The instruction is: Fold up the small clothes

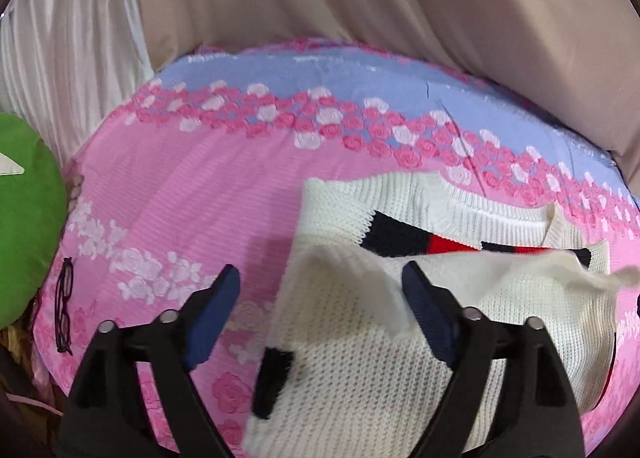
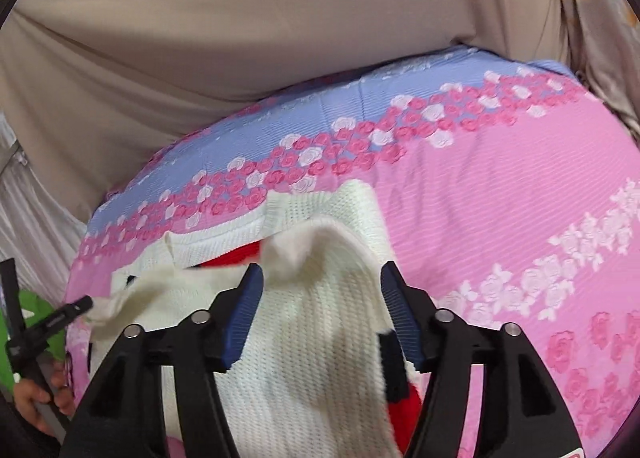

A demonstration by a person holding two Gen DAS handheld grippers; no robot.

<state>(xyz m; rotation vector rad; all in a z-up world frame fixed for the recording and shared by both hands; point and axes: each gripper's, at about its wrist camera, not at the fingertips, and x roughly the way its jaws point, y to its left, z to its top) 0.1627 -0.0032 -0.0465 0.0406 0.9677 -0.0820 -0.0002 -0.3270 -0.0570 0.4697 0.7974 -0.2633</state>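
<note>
A cream knit sweater (image 1: 360,338) with navy and red bands lies partly folded on the pink-and-blue rose-print bedsheet (image 1: 180,197). The left gripper (image 1: 320,278) stands with jaws spread wide over its edge, gripping nothing. The right gripper (image 2: 322,274) is likewise spread, with sweater fabric bunched loosely between its fingers; purple eyeglasses (image 1: 64,306) lie beside a green cushion (image 1: 24,217).

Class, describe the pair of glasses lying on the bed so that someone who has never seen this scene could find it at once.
Start with the pink and blue rose-print bedspread that covers the bed. Follow it to its left edge, beside the bright green cushion. There lie the glasses, folded, with a thin dark purple frame: the only small hard object on the spread, well apart from the cream knitted sweater.
</note>
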